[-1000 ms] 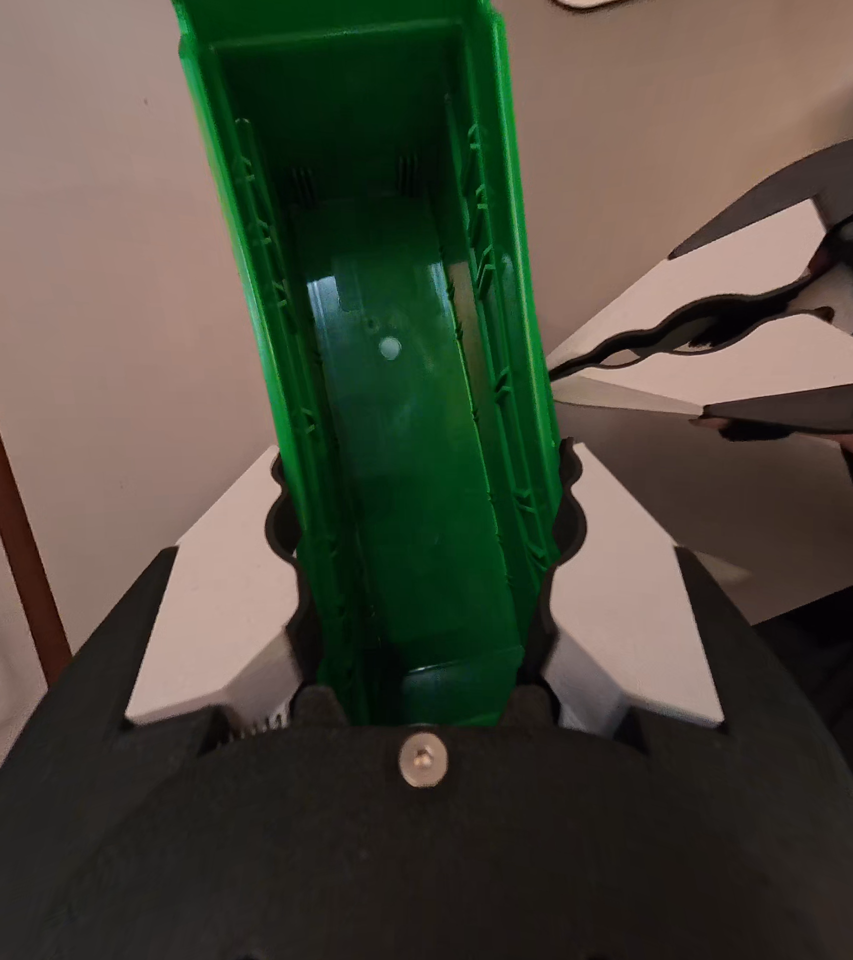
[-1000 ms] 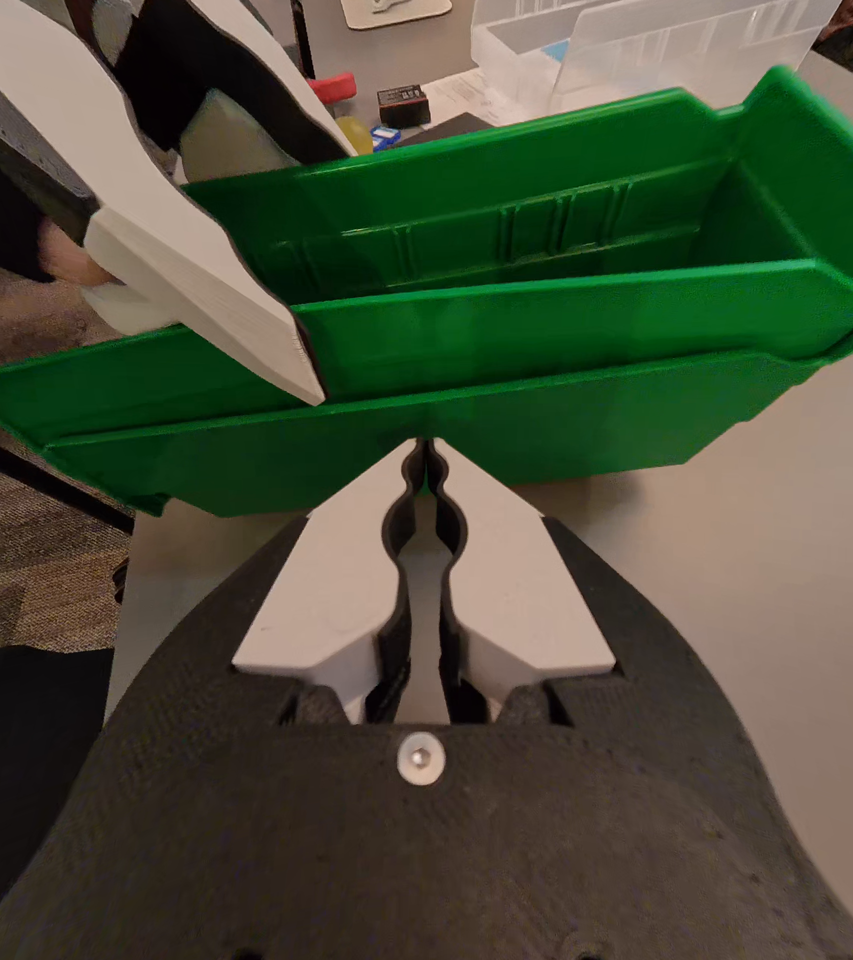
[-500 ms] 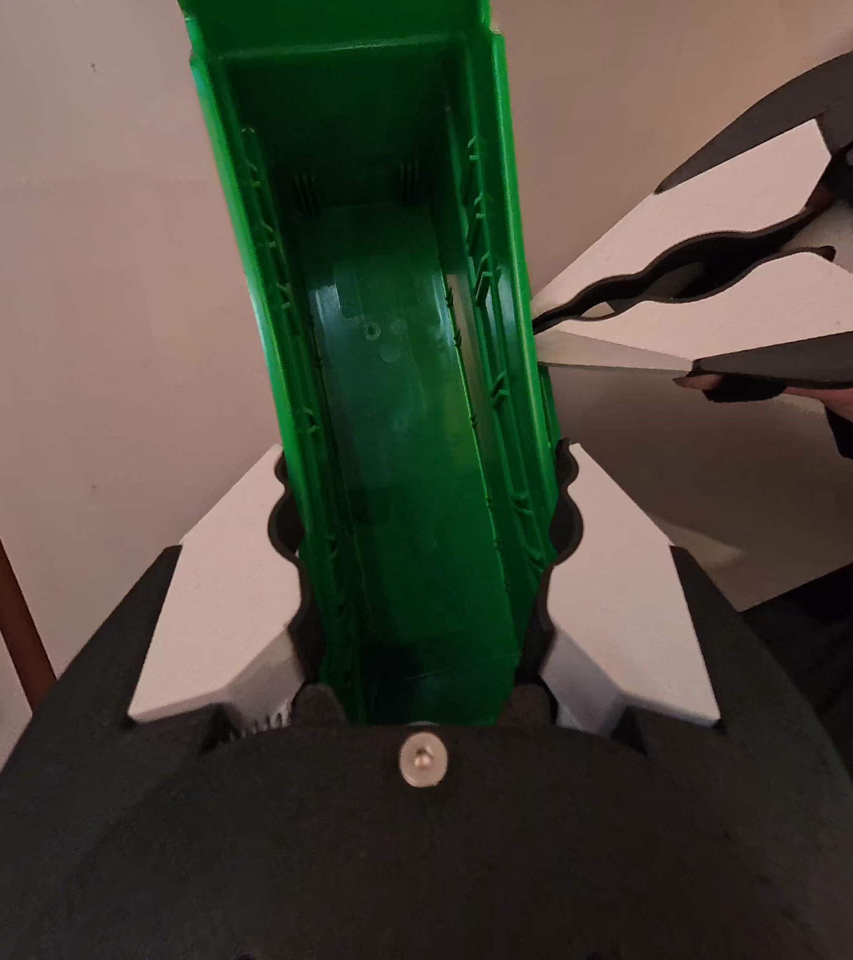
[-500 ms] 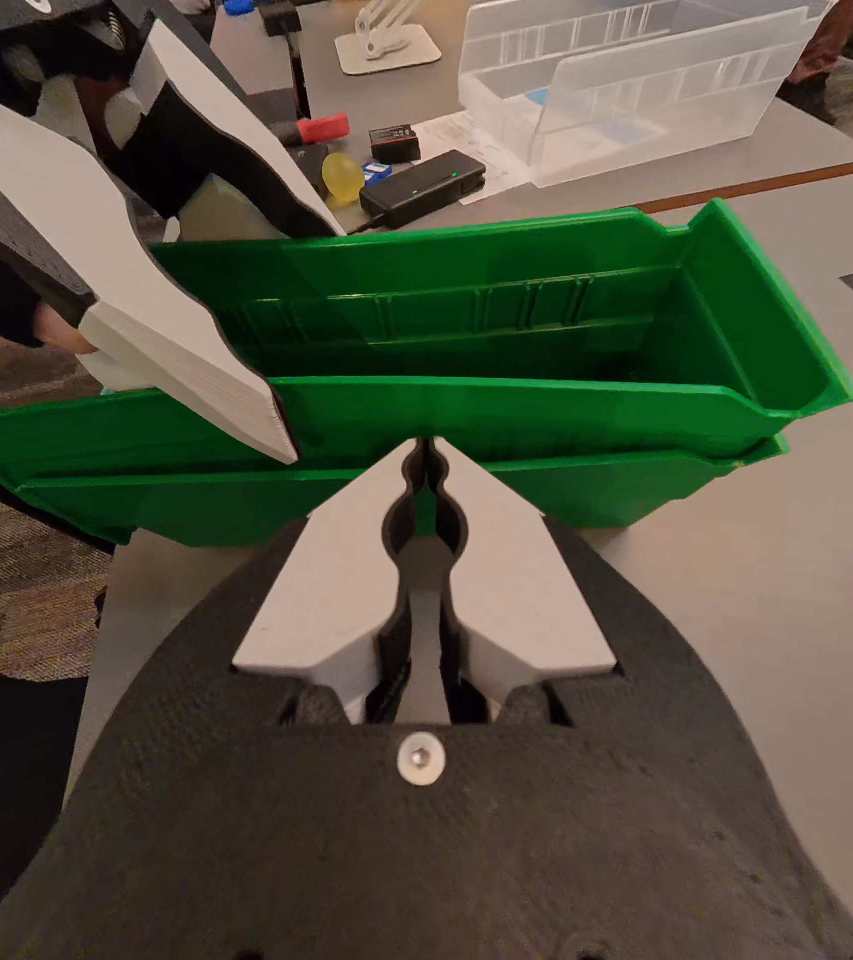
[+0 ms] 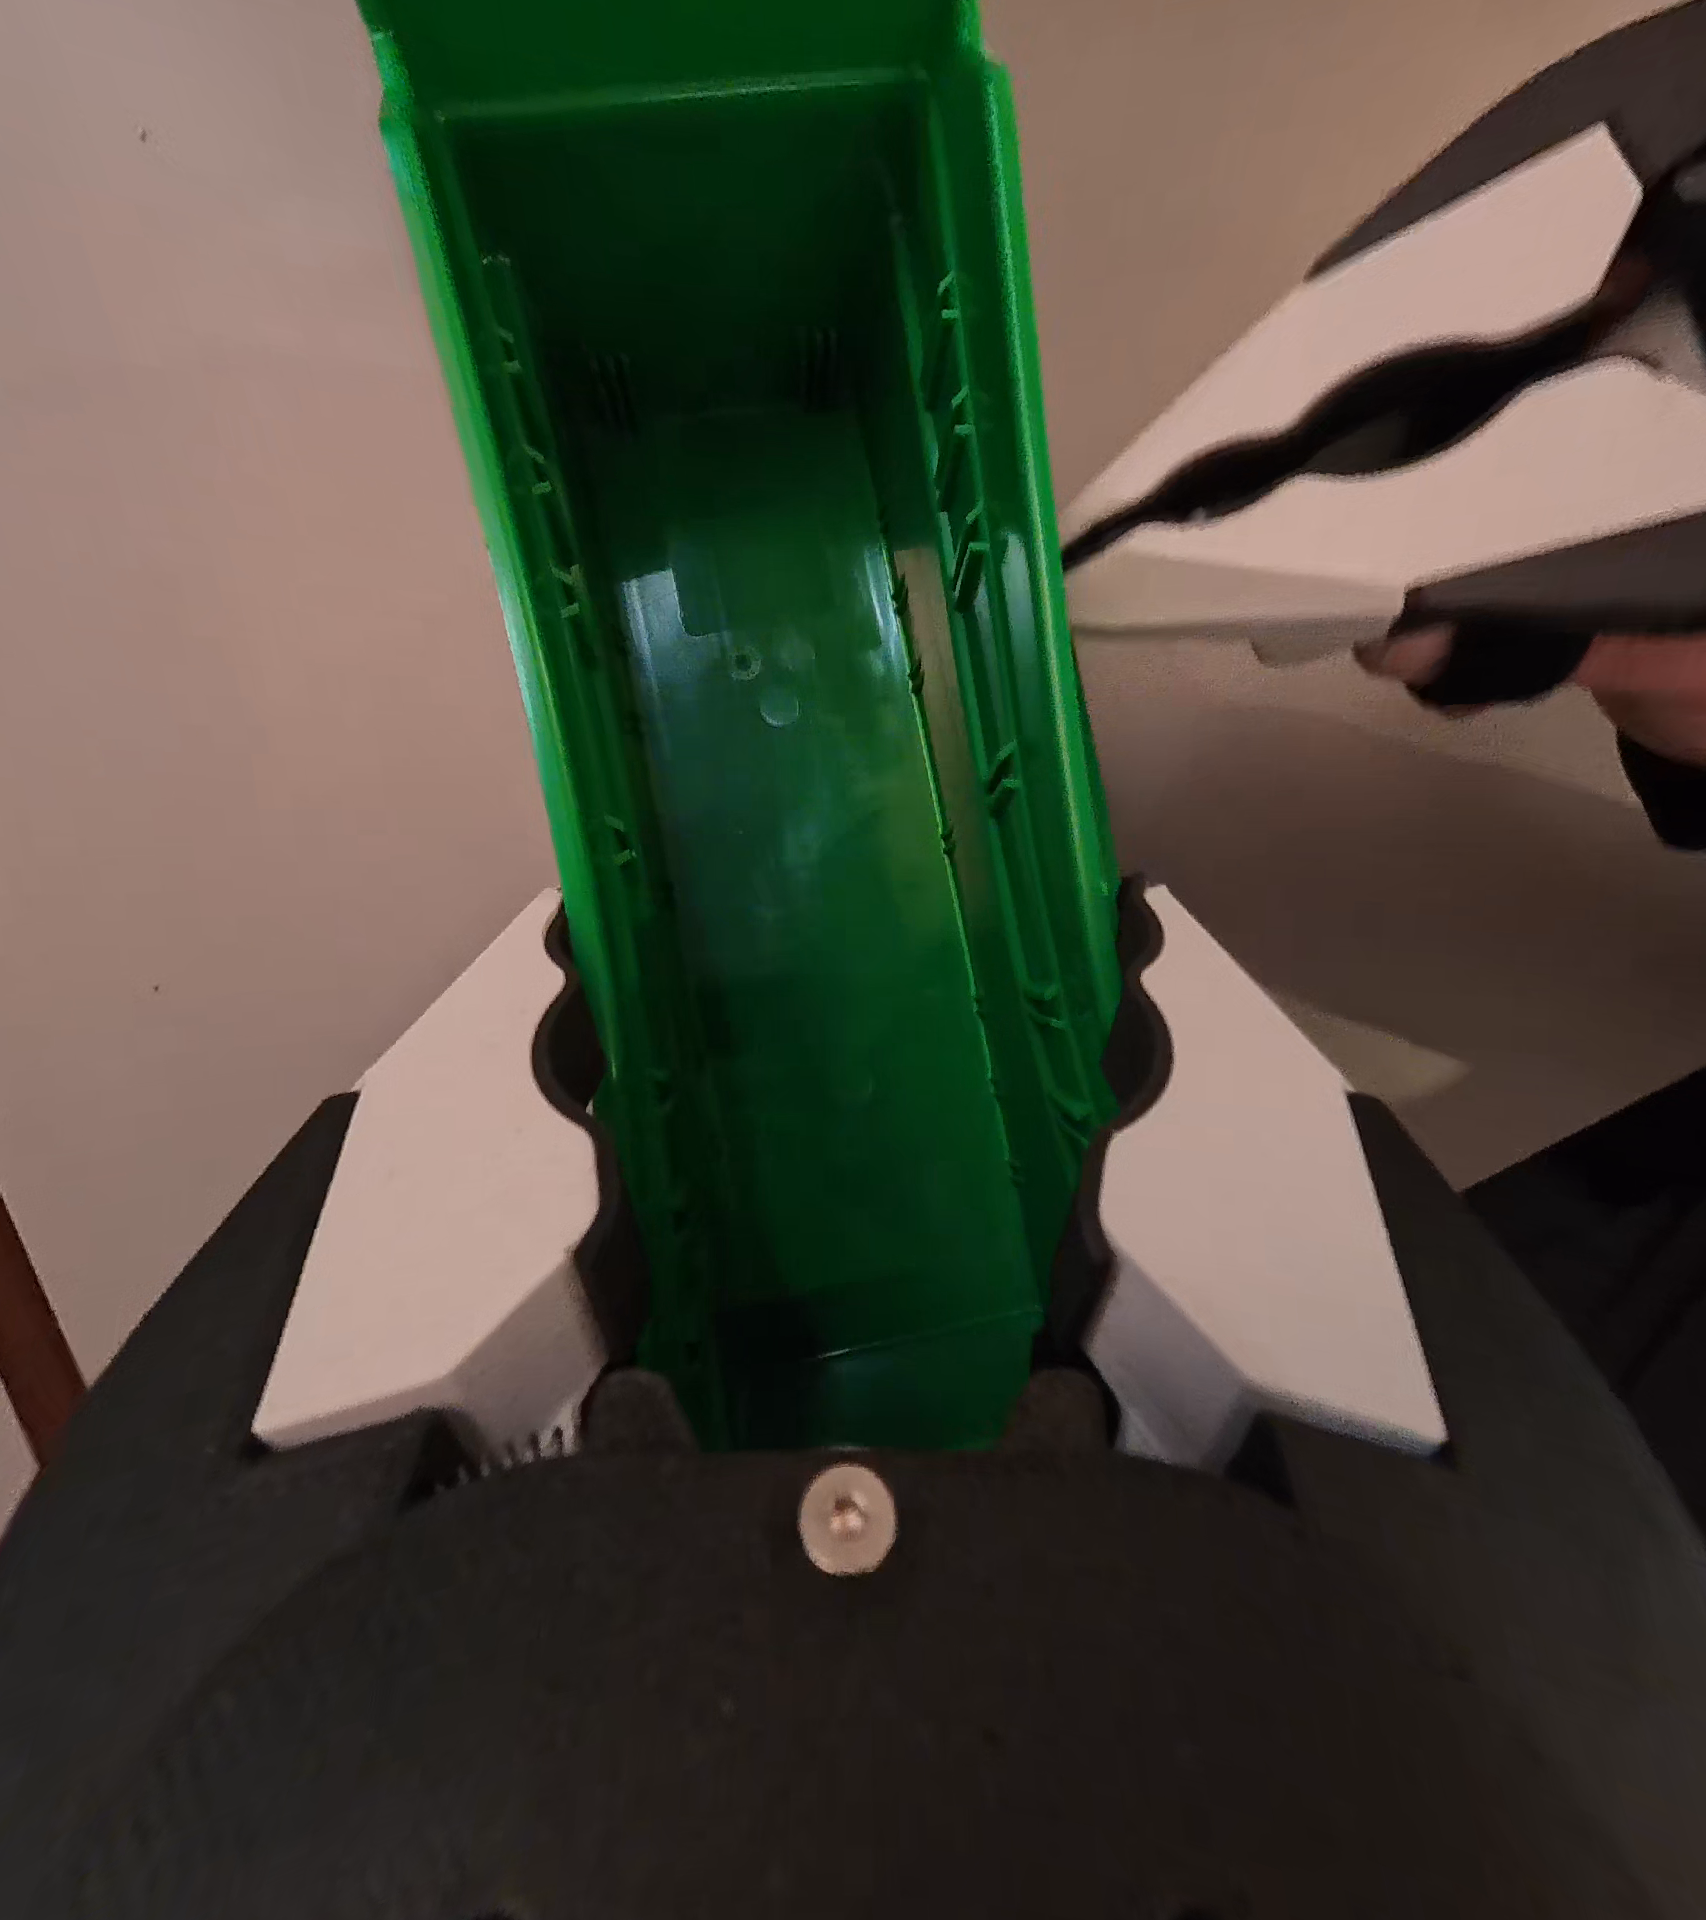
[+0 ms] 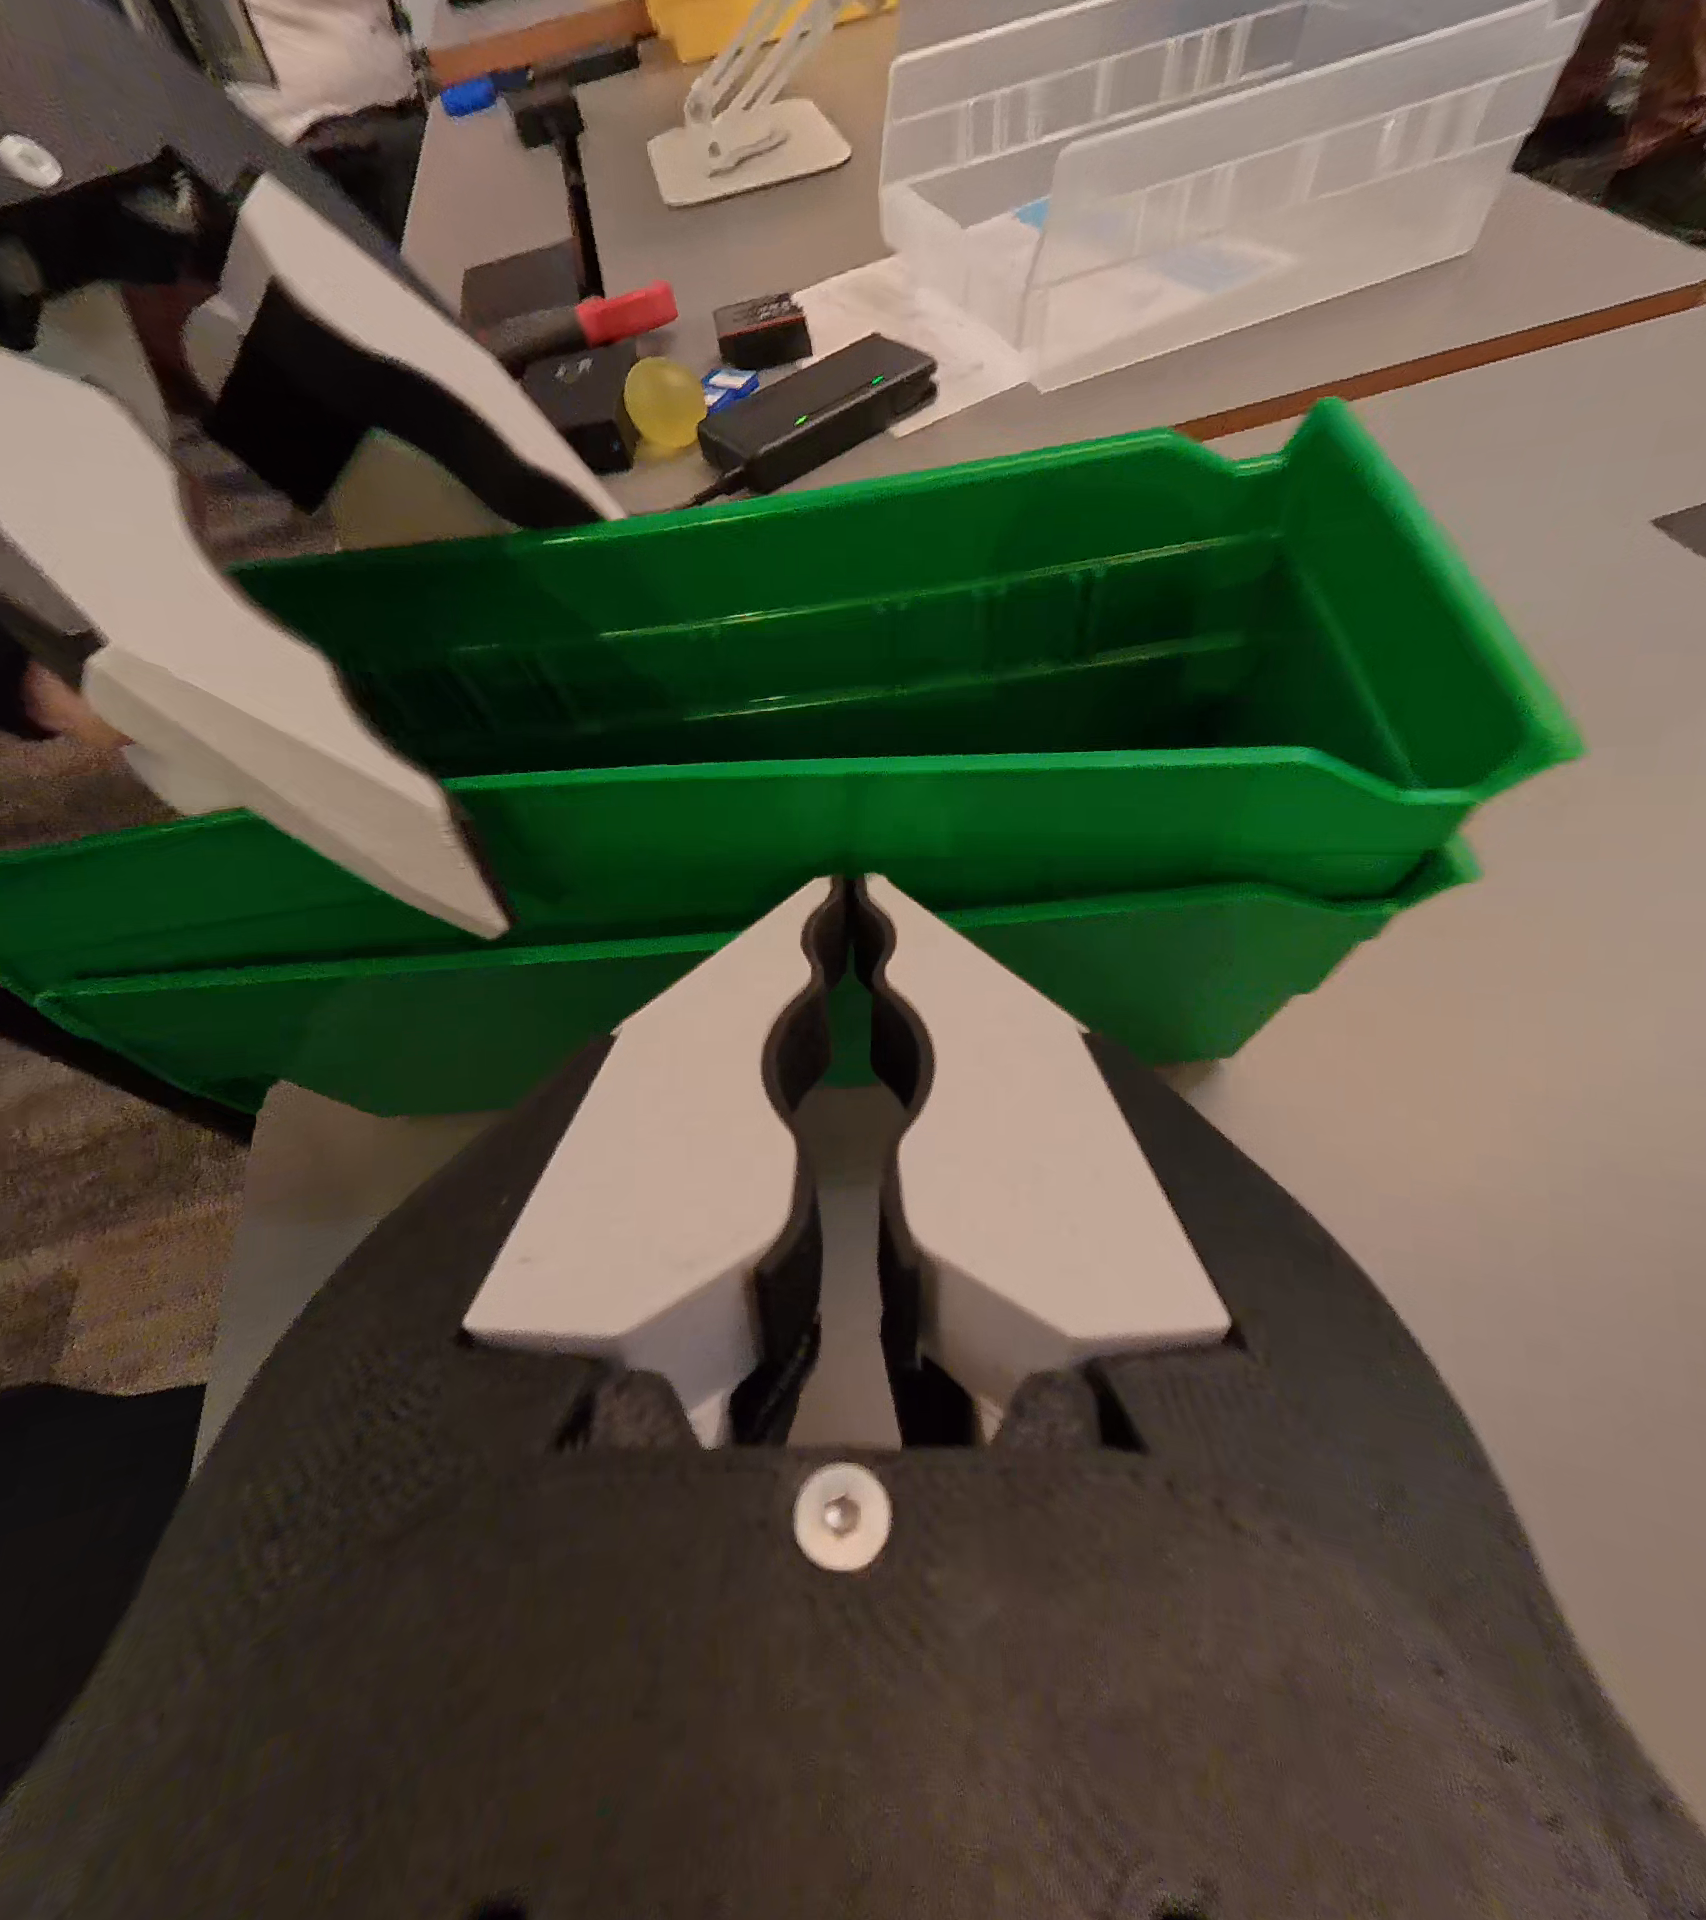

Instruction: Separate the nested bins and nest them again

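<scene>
The left gripper (image 5: 849,1029) is spread wide across the upper bin (image 6: 932,665), fingers pressed on both its long walls. The right gripper (image 6: 849,894) is pinched on the near wall where the two bins' rims meet (which rim, I cannot tell). The lower bin (image 6: 1140,987) sits on the grey table (image 6: 1555,1143), upper one half slid in.
</scene>
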